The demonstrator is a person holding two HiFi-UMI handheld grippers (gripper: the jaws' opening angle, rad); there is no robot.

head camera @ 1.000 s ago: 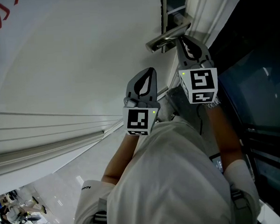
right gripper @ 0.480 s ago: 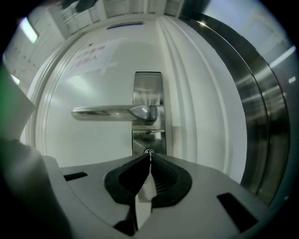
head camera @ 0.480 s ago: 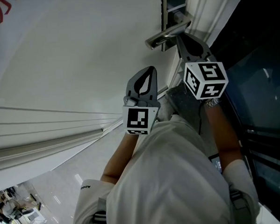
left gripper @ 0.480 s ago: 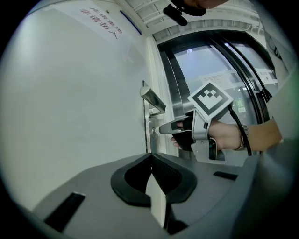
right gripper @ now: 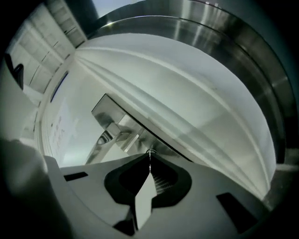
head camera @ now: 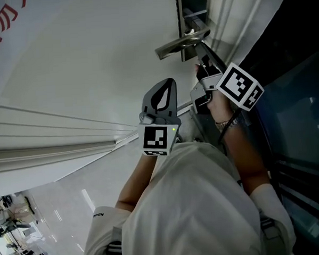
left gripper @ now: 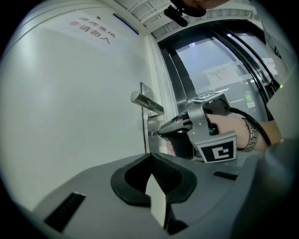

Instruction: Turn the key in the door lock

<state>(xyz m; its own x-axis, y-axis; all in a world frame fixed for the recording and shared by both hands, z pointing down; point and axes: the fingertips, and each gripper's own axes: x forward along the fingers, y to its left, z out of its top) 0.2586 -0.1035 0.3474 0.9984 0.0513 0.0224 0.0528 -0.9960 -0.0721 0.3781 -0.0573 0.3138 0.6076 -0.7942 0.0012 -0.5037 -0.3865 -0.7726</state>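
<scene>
Rolled sideways since the earlier frame, the right gripper (left gripper: 161,132) has its tapered grey jaws just tightened on the thin metal key (right gripper: 149,155) in the lock (left gripper: 150,135), below the brushed-steel lever handle (head camera: 181,42) of the smooth white door (head camera: 92,64); left gripper (left gripper: 150,158) jaws closed, empty

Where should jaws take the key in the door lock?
Grip the key by its thin head, pads on its flat faces, coming level and square to the door, below the lever handle. The right gripper is shut on it that way.

Cool, dim light; pale glare on the door (head camera: 93,74), fisheye-warped edges, black vignetted corners.
</scene>
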